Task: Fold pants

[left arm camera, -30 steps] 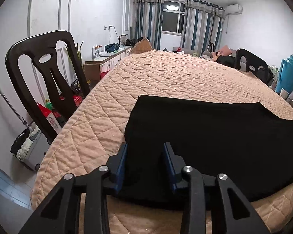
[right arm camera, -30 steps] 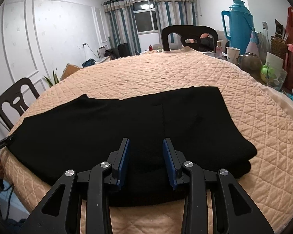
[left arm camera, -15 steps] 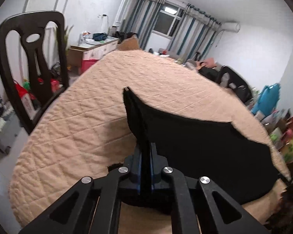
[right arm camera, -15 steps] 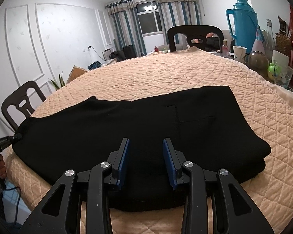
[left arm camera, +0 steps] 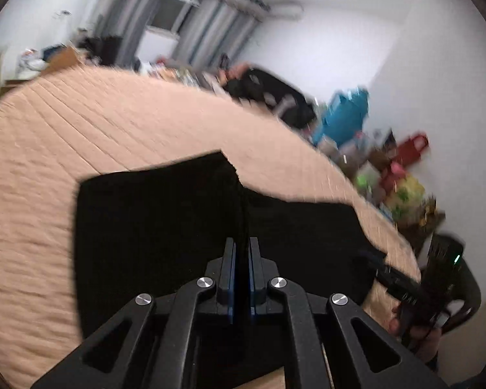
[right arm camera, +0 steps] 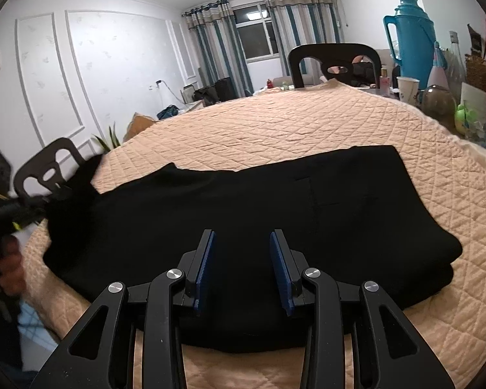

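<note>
**One pair of pants, two grippers: left clamped on fabric, right spread and empty**

Count: one pair of black pants, lying across the table under its quilted peach cover. Two grippers. Two dark chairs in your right wrist view: one at the far side, one at the left edge.

Your left gripper: fingers pinched nearly together on a fold of the pants, which stands up as a thin black edge between the blue pads. In the right wrist view the same gripper shows at the left edge with the pants' end bunched and raised off the table there.

Your right gripper: fingers spread apart over the near edge of the pants, not pressing on anything. Can't tell whether the tips touch the cloth.

Right end of the pants looks doubled, two layers at the edge.

Hard to read:
- Left wrist view is motion-blurred; the clutter at the far right of the table is just coloured smears.
- Your right gripper there is a dark blur at the right rim.
- The hand on the left gripper is blurred and cut off by the frame.
- Near edge of the pants is hidden behind both sets of gripper arms.
- Teal thermos, one, clear only in the right view.
</note>
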The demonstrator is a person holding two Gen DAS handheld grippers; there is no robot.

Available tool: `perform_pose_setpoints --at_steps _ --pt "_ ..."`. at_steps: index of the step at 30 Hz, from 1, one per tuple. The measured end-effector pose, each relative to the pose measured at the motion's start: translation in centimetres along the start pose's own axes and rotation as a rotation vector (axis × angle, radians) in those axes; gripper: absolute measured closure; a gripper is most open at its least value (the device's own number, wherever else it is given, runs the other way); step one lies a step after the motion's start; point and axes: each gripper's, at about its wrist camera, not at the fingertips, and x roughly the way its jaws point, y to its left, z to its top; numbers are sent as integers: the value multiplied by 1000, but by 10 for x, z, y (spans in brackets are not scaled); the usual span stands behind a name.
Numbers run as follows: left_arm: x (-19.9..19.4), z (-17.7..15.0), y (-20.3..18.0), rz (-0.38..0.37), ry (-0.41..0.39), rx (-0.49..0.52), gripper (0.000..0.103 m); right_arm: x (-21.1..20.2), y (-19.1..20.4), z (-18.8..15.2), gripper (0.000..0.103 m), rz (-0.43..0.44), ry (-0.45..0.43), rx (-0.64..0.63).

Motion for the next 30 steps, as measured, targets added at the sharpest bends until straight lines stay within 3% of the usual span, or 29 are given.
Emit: perform_pose_setpoints --at_steps 3,5,9,12,15,17,20,23,30 --pt "27 -14 -2 -20 97 -3 94 5 5 -1 67 56 19 10" --pt "26 -17 1 -29 105 -18 93 11 10 -2 67 96 37 12" --pt "-2 -14 2 -66 34 -26 70 23 23 -2 67 190 79 24" --pt "-25 -12 13 -43 -30 -35 68 35 37 -1 67 280 122 26" --pt "-37 -9 30 55 -71 -47 68 53 55 -1 63 357 185 19" --pt "-43 -12 41 126 -87 -56 68 65 65 0 63 375 219 19" --pt "-46 -17 52 172 -83 -60 68 78 76 3 63 375 260 22" --pt "-38 -23 55 184 -65 -54 68 91 90 8 63 381 303 5" --pt "-31 -27 55 181 -62 -37 68 106 100 16 63 376 314 36"
